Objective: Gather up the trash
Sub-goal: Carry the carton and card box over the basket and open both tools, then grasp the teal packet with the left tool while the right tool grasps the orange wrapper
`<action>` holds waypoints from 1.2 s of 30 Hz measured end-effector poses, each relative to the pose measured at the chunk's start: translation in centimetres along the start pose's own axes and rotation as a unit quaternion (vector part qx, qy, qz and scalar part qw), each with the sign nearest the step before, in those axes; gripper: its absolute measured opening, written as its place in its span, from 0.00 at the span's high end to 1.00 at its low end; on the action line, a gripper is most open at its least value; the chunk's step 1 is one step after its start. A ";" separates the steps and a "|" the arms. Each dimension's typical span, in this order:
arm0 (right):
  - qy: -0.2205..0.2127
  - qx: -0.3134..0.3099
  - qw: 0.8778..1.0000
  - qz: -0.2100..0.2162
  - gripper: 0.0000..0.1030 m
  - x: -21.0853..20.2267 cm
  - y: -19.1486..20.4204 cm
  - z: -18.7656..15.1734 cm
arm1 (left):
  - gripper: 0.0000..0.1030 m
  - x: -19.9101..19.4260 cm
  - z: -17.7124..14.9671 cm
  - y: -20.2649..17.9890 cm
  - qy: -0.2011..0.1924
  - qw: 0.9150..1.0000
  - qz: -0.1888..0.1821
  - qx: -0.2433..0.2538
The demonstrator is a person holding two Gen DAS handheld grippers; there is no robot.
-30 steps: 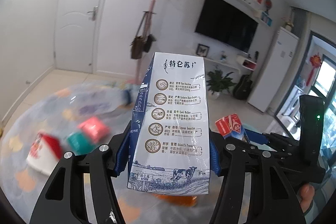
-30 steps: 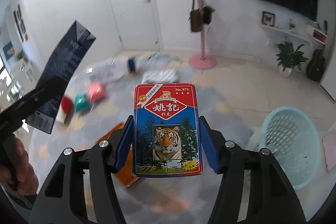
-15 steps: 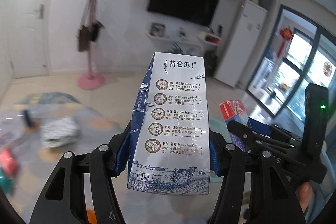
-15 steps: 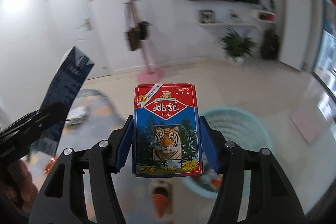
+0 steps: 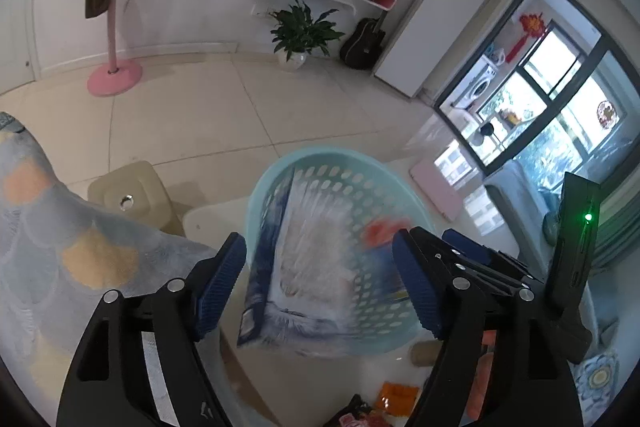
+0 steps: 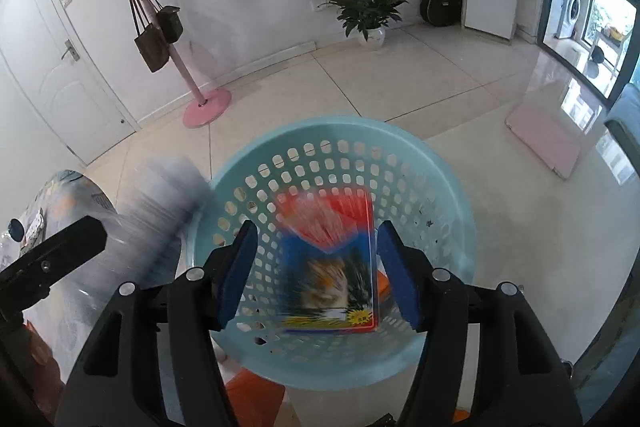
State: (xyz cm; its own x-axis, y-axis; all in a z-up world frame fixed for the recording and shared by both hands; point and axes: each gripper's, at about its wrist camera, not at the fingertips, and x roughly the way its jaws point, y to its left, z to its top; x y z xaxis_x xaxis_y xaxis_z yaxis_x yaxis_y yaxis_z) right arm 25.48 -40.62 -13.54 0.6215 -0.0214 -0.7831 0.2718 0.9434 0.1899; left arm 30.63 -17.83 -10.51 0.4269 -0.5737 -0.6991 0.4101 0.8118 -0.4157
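Both tools stood open above the round pale-blue perforated plastic basket (image 6: 332,147), and each had a piece of trash between its jaws that the pads no longer pressed. The left tool (image 5: 320,287) had just been opening its jaws, and the tall blue-and-white milk carton (image 5: 304,267) showed blurred between the blue pads with a clear gap on either side, its lower end in front of the basket's near rim. The right tool (image 6: 318,275) held its jaws a little wider than the red-and-blue playing-card box with a tiger picture (image 6: 332,263); that box was streaked with blur and sat nearer the right pad than the left, in front of the basket's inside. Judging from this, the step in hand was the drop, and doing it well meant keeping each tool over the basket's mouth, not over its rim, until the piece had fallen clear. The carton looked the riskier of the two, since it is long and hung close to the near wall, so it could catch the rim and tip out onto the tiled floor (image 6: 400,87). Pads should stay apart and level while pulling back, so that neither brushes the falling trash.
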 end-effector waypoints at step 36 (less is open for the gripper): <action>-0.027 -0.200 0.964 0.173 0.43 -9.3 24.8 -13.0 | 0.30 -27.5 -11.3 9.7 -0.194 0.962 0.186 -0.043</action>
State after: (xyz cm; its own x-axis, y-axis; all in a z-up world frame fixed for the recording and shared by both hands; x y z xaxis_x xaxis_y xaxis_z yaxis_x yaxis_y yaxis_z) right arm 16.93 -12.72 -9.27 0.6650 0.3098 -0.6796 -0.2569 0.9493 0.1813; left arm 13.77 7.03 -1.87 0.8064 -0.2257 -0.5466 0.1102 0.9655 -0.2361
